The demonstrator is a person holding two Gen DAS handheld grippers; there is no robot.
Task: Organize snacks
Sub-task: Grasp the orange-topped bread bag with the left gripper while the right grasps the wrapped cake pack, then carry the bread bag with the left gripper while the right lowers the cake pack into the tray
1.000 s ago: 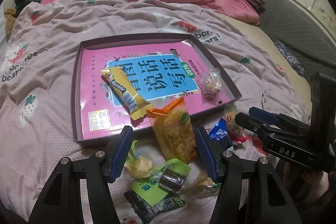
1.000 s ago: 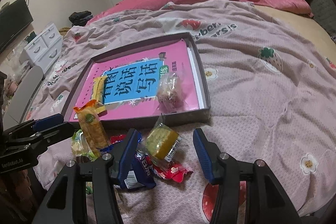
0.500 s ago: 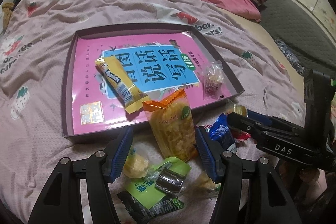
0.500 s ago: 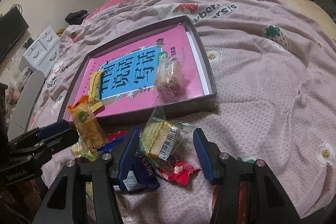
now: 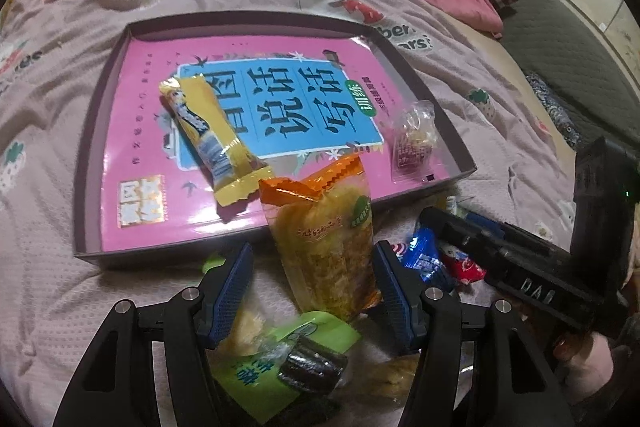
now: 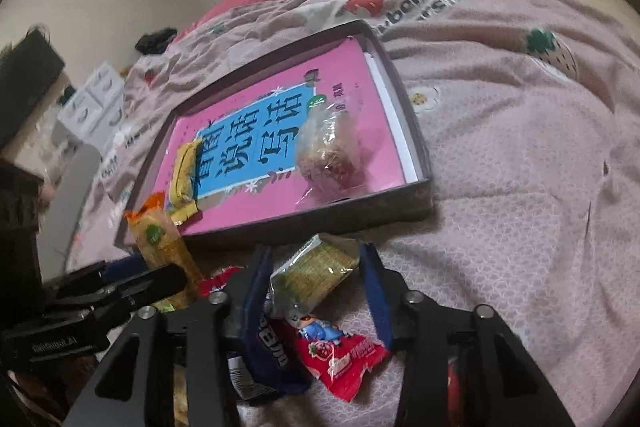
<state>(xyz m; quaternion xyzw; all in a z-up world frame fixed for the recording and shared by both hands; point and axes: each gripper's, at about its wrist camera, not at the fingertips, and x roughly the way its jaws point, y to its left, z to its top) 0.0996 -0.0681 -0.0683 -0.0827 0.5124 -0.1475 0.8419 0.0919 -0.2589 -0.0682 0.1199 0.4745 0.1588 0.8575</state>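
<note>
Left tool [image 5: 314, 285] open, jaws straddling orange snack bag [image 5: 326, 247], lined up for pinch. Right tool [image 6: 316, 279] closing around green cracker pack [image 6: 316, 273], not yet pressing. Tray [image 5: 86, 163] just ahead on bed: short carry.

Dim indoor light; glare streaks the glossy pink book cover [image 5: 248, 107]; fisheye edges bend and darken; the right view is motion-blurred.

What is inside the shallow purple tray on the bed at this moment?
The tray holds a pink book that covers its floor. On the book lie a yellow snack bar and a clear candy bag. Anything under the book is hidden.
</note>
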